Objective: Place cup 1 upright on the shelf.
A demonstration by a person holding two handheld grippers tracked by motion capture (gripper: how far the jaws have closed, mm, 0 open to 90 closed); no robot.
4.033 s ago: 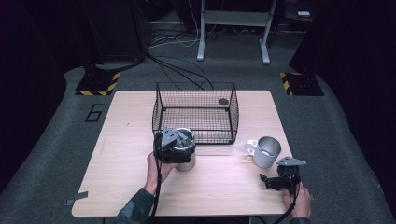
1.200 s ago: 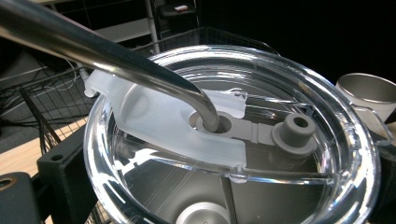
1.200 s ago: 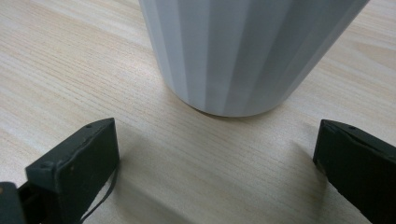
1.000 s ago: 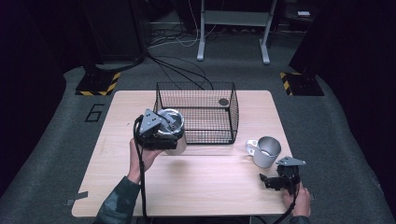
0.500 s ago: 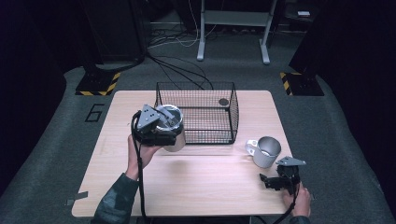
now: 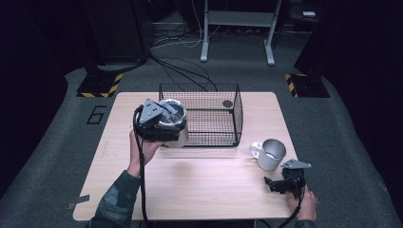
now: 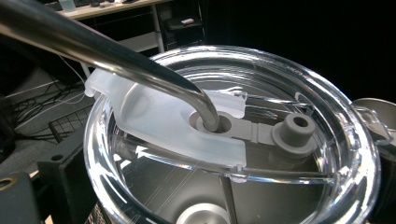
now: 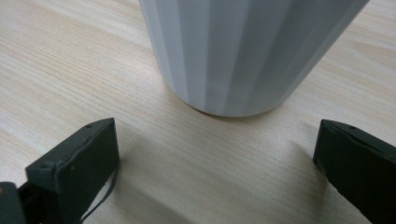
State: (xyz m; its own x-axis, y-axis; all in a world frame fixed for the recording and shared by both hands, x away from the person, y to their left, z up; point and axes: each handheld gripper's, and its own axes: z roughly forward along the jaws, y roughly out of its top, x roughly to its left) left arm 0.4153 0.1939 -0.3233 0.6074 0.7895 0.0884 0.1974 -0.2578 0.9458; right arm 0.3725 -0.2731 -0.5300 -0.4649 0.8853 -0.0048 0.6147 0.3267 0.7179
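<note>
— Right gripper view first: what lies nearest?

— Two black jaws stand wide apart with nothing between them, low over the pale wooden table (image 8: 93, 60). Just beyond them stands a grey faceted ceramic mug (image 8: 243, 51); its base touches the wood, and its inside is out of sight from there.

— And from the high view?

— The right gripper (image 6: 280, 184) rests at the near right corner of the table, held by the person's right hand (image 6: 304, 202). The mug (image 6: 270, 154) stands just beyond it, handle to the left; what it holds, I cannot tell.

— The left side?

— The left gripper (image 6: 159, 124) is held up by the left hand (image 6: 142, 149), and a clear-lidded tumbler with a pale body (image 6: 173, 124) sits in it, beside the near left corner of the black wire mesh basket (image 6: 209, 137). The jaws seem clamped on the tumbler, though the gripper's body hides them.

— Anything inside the tumbler?

— In the left gripper view, a bent metal straw (image 7: 102, 51) passes through a hole in the transparent lid (image 7: 233, 140), next to a frosted sliding tab. Below the lid I cannot make out any contents.

— And in the basket?

— One small dark round object (image 6: 227, 103) lies at its far right.

— Any writing?

— A pale "6" (image 6: 96, 114) is marked on the grey floor left of the table.
</note>
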